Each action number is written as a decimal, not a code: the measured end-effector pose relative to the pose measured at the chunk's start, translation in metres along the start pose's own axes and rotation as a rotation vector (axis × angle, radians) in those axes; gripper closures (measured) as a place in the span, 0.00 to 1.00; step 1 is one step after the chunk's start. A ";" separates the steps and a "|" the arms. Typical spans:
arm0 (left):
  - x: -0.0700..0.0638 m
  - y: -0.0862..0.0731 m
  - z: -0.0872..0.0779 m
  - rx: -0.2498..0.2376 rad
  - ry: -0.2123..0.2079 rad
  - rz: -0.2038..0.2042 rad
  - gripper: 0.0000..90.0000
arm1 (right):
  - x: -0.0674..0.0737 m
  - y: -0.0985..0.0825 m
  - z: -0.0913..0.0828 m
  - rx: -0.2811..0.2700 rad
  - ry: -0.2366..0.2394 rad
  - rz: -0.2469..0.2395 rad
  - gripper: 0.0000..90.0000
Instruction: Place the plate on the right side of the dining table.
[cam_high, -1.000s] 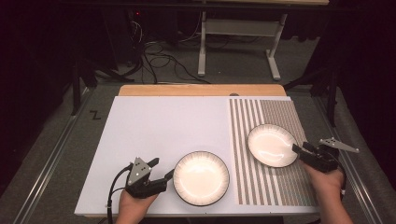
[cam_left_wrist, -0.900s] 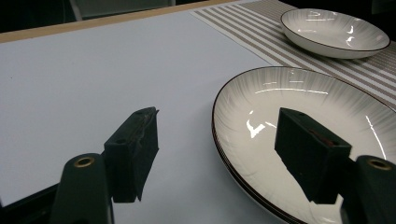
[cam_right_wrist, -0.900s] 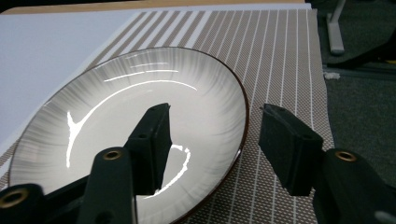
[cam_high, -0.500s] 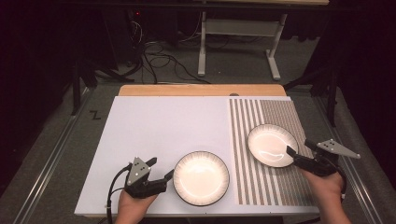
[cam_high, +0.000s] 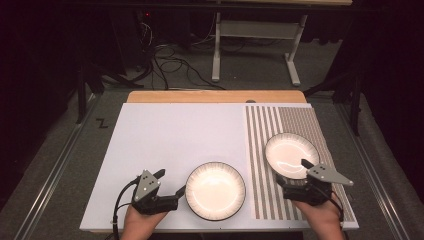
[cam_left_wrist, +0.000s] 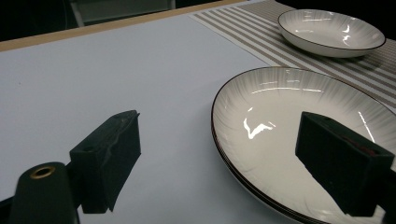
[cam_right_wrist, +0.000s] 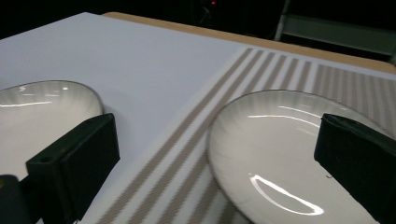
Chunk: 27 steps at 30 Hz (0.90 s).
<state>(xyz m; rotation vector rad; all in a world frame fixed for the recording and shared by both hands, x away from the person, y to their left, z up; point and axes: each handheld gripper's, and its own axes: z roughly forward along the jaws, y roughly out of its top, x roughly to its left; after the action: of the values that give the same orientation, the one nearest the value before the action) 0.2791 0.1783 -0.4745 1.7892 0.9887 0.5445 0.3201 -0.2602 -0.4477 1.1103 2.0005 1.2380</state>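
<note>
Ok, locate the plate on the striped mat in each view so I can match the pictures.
High view: plate on the striped mat, right side, just ahead of the right gripper.
Left gripper view: top right corner, beyond the nearer plate.
Right gripper view: lower right, between the jaws.
Shared landmark: the striped mat.

Brightly lit table (cam_high: 165, 145), dark surroundings, overhead glare streaks on plates (cam_left_wrist: 299, 126), slightly soft focus
</note>
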 end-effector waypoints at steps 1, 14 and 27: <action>0.000 0.000 0.000 0.000 0.000 0.000 0.16 | 0.008 0.000 0.002 0.004 0.017 -0.002 0.01; -0.012 -0.001 -0.001 -0.014 -0.016 0.031 0.14 | 0.088 -0.019 0.001 -0.016 0.138 -0.182 0.00; -0.015 -0.004 0.001 -0.007 -0.019 0.012 0.13 | 0.065 -0.021 -0.008 -0.061 0.142 -0.101 0.00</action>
<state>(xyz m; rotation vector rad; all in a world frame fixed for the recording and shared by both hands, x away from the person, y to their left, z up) 0.2702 0.1660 -0.4776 1.7918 0.9626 0.5369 0.2722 -0.2135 -0.4643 0.9028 2.0810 1.3487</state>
